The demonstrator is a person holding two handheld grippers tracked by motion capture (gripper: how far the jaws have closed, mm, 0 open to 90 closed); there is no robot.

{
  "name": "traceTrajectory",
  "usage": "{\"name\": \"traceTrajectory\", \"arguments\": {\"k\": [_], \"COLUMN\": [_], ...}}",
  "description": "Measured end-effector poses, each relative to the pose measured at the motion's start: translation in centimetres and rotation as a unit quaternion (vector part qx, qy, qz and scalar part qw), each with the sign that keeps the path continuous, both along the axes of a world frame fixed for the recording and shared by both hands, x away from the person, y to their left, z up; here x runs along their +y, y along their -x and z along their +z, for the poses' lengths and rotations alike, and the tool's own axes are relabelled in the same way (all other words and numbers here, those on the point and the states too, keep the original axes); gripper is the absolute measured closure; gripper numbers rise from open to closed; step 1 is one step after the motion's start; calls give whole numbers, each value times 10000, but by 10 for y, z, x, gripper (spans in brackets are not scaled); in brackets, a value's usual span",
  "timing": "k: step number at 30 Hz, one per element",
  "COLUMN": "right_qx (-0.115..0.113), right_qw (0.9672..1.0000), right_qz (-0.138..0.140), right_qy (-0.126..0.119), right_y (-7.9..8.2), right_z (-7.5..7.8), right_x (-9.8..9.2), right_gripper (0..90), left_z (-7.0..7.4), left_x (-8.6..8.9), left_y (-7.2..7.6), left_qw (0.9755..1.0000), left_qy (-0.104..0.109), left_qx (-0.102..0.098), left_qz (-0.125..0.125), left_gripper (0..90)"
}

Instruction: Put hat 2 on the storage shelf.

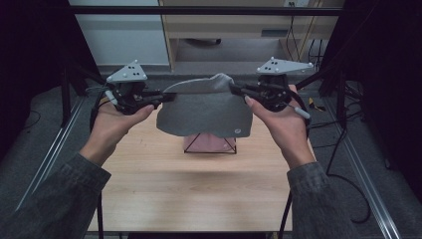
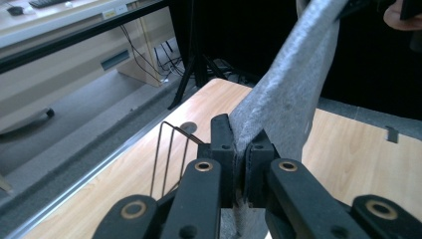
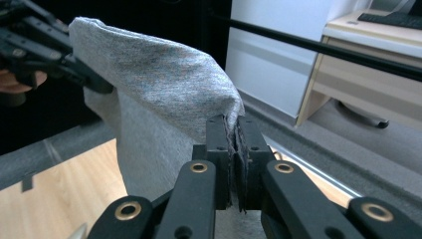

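above the table (image 1: 199, 184), both claws pinch a grey cloth (image 1: 206, 112) taut.

hidden: pink item (image 1: 208, 144) top, under grey cloth (image 1: 204, 112) | wire stand (image 1: 210, 149) partly covered

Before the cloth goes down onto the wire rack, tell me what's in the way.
Nothing visible. The cloth hangs between the left gripper and right gripper, right above the rack; its lower edge already overlaps the rack's top in the high view.

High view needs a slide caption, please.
Both grippers, left and right, hold a grey cloth above a wire rack.
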State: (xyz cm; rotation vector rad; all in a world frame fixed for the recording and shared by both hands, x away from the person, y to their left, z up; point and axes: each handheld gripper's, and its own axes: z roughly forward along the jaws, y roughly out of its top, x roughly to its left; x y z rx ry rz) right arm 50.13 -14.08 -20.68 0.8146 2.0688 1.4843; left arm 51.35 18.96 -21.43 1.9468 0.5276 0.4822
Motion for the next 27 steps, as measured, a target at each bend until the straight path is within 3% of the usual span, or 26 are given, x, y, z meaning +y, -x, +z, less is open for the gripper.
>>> {"name": "traceTrajectory", "arguments": {"k": [8,13,16,23,27], "right_qx": [-256,-305,-273,-113,-51], "right_qw": [9991,9982,9976,9977,9976], "right_qz": [-225,-389,-467,-587,-604], "right_qy": [-241,-331,-441,-321,-328], "right_y": [-23,-39,-52,-76,-86], "right_z": [17,21,17,1,-5], "right_x": [-4,-10,-14,-18,-19], "right_gripper": [865,865,865,864,864], "left_z": [13,18,15,2,-5], "left_x": [-8,-19,-26,-35,-35], "left_y": [-22,-35,-46,-69,-81], "left_qw": [9998,9995,9990,9976,9974], "left_qy": [100,-51,-132,-319,-241], "left_qx": [-114,-260,-349,-460,-470], "left_qz": [127,193,260,399,491], "left_gripper": [862,862,862,862,863]}}
